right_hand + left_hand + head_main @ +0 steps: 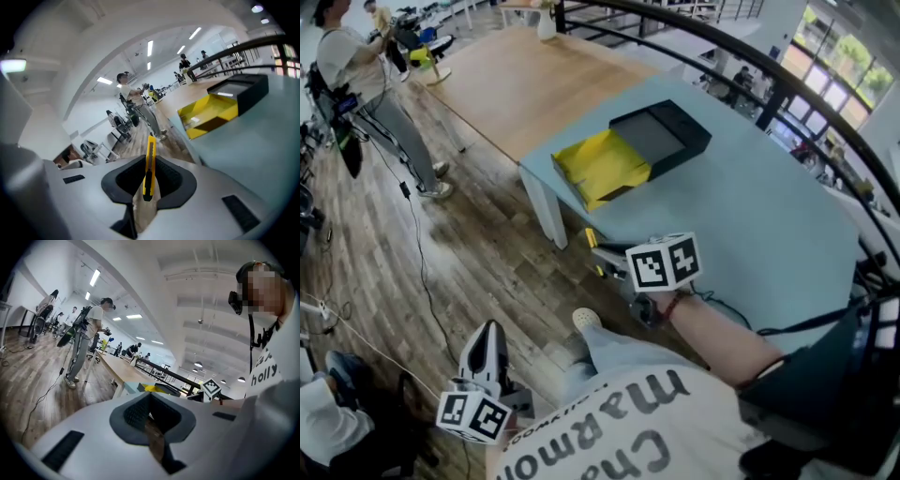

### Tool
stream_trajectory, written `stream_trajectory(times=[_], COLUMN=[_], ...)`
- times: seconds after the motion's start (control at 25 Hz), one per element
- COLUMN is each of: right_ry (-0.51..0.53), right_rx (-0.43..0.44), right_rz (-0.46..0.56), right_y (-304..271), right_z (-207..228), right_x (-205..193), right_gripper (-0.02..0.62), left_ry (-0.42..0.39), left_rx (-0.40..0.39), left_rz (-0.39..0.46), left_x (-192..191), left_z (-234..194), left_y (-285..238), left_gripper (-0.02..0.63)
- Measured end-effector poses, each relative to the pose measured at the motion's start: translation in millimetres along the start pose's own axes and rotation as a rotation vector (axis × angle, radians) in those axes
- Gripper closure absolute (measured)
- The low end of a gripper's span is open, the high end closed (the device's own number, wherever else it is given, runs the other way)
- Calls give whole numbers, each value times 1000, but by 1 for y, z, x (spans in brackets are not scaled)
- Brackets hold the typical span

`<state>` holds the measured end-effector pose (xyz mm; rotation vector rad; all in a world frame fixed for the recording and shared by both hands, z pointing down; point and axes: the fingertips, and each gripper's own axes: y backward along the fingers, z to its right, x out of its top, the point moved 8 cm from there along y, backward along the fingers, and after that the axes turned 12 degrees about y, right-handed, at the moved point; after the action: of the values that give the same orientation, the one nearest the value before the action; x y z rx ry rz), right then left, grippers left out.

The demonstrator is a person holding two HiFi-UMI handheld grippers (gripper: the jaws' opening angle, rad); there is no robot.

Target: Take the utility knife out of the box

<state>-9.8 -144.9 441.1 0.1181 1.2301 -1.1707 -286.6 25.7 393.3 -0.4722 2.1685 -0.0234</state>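
Right claw (150, 161): clamped on the yellow knife (150, 143). The knife stands edge-on between the pads, its far end poking past the tips. Left claw (149, 397): pads meet at the tips with nothing between them. It hangs low at the person's left side, over the wooden floor (487, 253).

Where the knife is: out of the box (600, 167) and well apart from it. In the head view the right claw sits just off the near edge of the blue worktop (750, 216), above the floor and close to the person's knee. The box lies open on the worktop, yellow tray bare, black cover (666, 131) at its far end. The task looks all but done; only setting the knife down remains.

Risks, as judged:
- The grip is on a thin, smooth body. A quick swing or a knock against the worktop edge could twist the knife loose, and it would fall to the floor, not the worktop.
- Whether the blade is out cannot be told. If it is, a drop near the leg matters.
- A cable (412, 234) trails across the floor and could catch a foot.

Count: one knife, one box, two claws, one blue worktop, one bystander (366, 84) nearby, others farther off.
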Motion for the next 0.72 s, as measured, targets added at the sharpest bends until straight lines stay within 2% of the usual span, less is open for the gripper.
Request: stream_trajectory(times=[0.16, 0.32, 0.44, 0.56, 0.72], right_ry=[-242, -310, -298, -244, -74], right_rx=[170, 219, 211, 231, 243], right_rz=[13, 13, 17, 46, 120], right_y=[19, 42, 49, 42, 17], right_z=[-49, -68, -72, -87, -107], right_x=[-37, -47, -34, -14, 15], right_gripper=[511, 511, 511, 511, 511], left_ry=[-114, -132, -158, -112, -44], left_rx=[-23, -86, -122, -161, -202], left_rz=[-111, -155, -155, -144, -126], left_x=[-8, 0, 8, 8, 3], left_z=[3, 9, 15, 13, 2], left_y=[11, 4, -1, 11, 28], left_gripper=[604, 604, 604, 604, 604])
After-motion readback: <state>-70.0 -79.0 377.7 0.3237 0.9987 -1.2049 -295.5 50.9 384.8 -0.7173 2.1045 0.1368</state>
